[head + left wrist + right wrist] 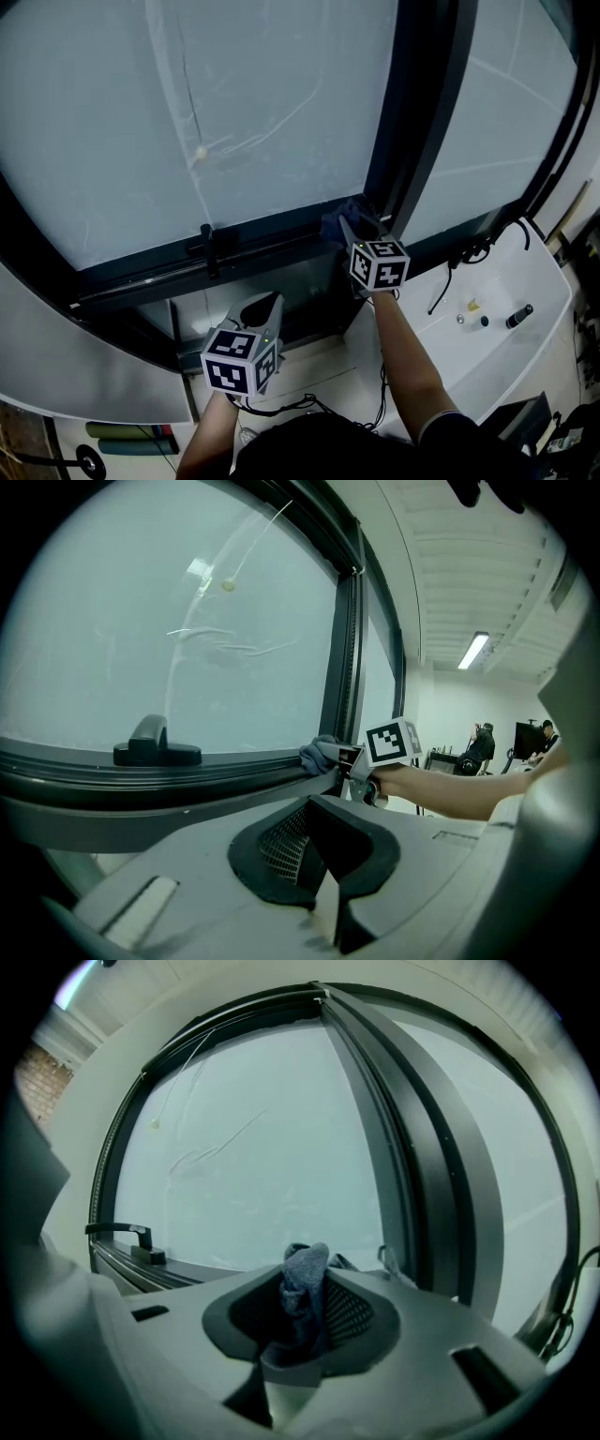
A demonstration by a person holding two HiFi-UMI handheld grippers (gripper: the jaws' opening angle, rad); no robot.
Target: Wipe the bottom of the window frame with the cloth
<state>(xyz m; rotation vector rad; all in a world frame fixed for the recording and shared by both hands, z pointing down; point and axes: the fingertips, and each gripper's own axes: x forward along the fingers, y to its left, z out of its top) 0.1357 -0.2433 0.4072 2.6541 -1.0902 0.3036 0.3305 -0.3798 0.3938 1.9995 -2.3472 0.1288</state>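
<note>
— At the left, low down, what is the left gripper [269, 305] doing?
— It hangs below the bottom rail of the window frame [141, 274], not touching it. Its jaws are pressed together with nothing between them.
— And further along the rail?
— A dark handle [210, 246] sits on it, well apart from both grippers. Right of that, the right gripper [356, 230] has its jaws clamped on the blue-grey cloth [337, 221], with a fold bunched up between them.
— Where is the cloth exactly?
— Against the bottom rail, in the corner just beside the dark upright post [412, 141].
</note>
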